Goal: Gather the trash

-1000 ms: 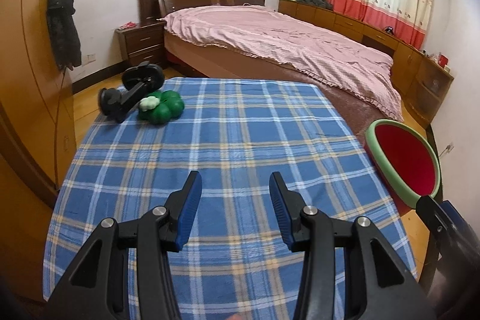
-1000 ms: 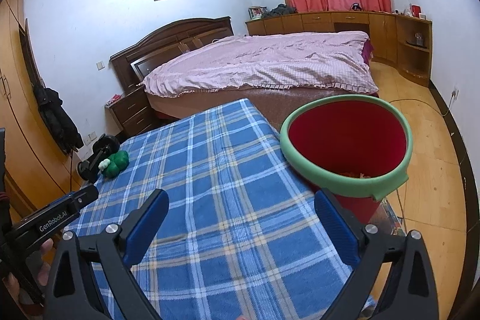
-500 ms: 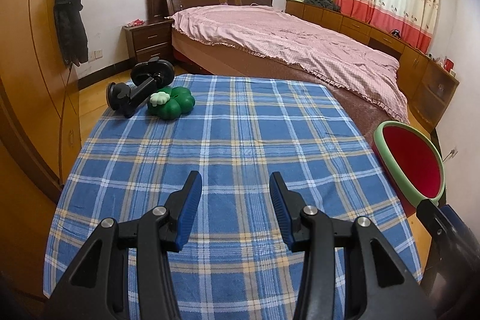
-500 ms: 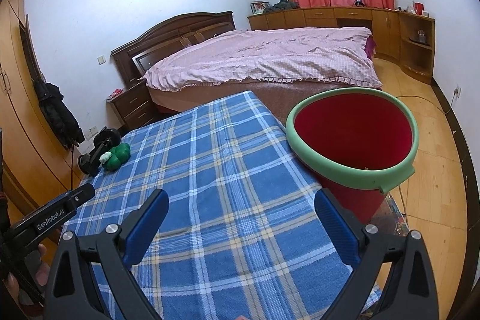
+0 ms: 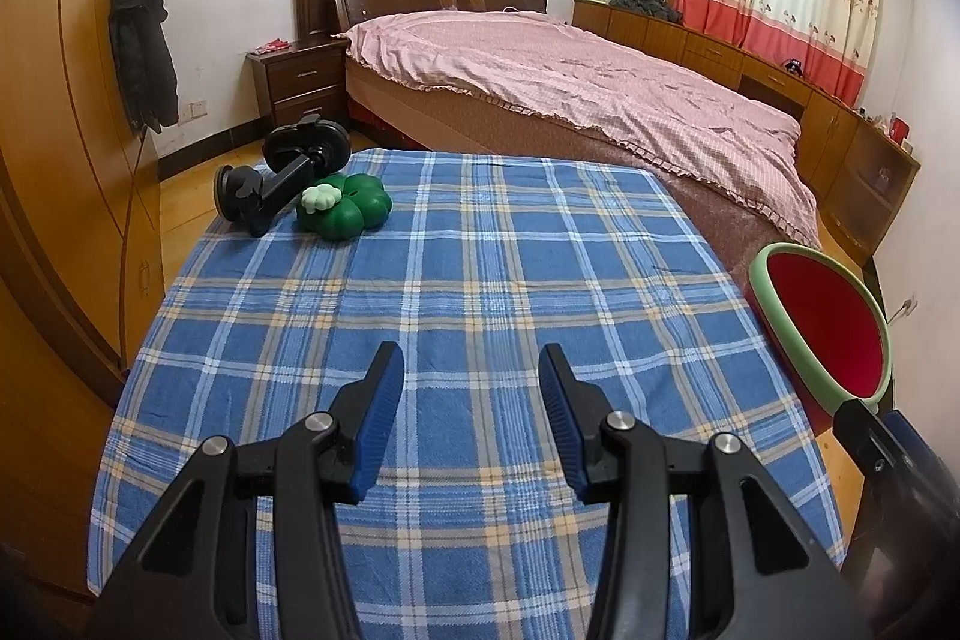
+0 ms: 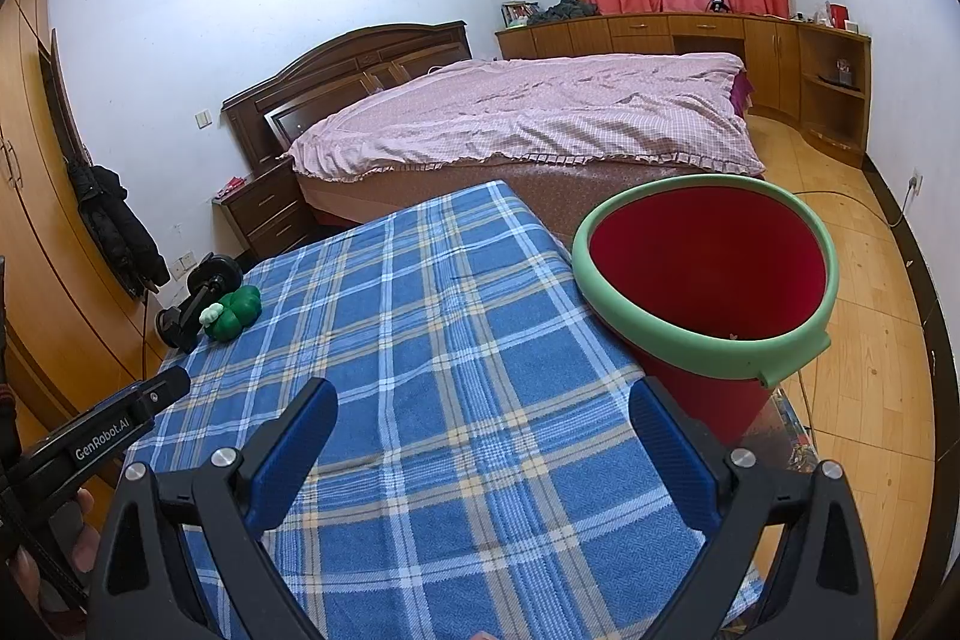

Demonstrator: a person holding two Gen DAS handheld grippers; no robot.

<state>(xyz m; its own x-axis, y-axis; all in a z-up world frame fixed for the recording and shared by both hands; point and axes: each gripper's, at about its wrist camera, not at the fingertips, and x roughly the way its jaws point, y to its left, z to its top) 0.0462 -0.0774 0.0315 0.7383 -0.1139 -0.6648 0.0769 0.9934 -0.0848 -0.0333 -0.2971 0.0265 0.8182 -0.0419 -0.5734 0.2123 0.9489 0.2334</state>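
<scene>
A red bin with a green rim (image 6: 690,340) stands at the right edge of the table, which is covered with a blue plaid cloth (image 5: 480,250). The left wrist view shows the bin (image 5: 774,280) at the far right. My left gripper (image 5: 471,412) hovers open over the near part of the cloth, with nothing between its blue pads. My right gripper (image 6: 480,442) is open wide over the cloth, just left of the bin and holding nothing. No loose trash shows on the cloth.
A green clover-shaped object (image 5: 348,214) with a small white flower piece and a black suction mount (image 5: 282,172) lie at the table's far left corner. A bed (image 5: 570,82) stands beyond, a wardrobe (image 5: 54,130) on the left. The left gripper's body (image 6: 108,436) and a hand show low left.
The left wrist view has shifted slightly. Both grippers keep the same opening, and the things on the cloth lie where they were.
</scene>
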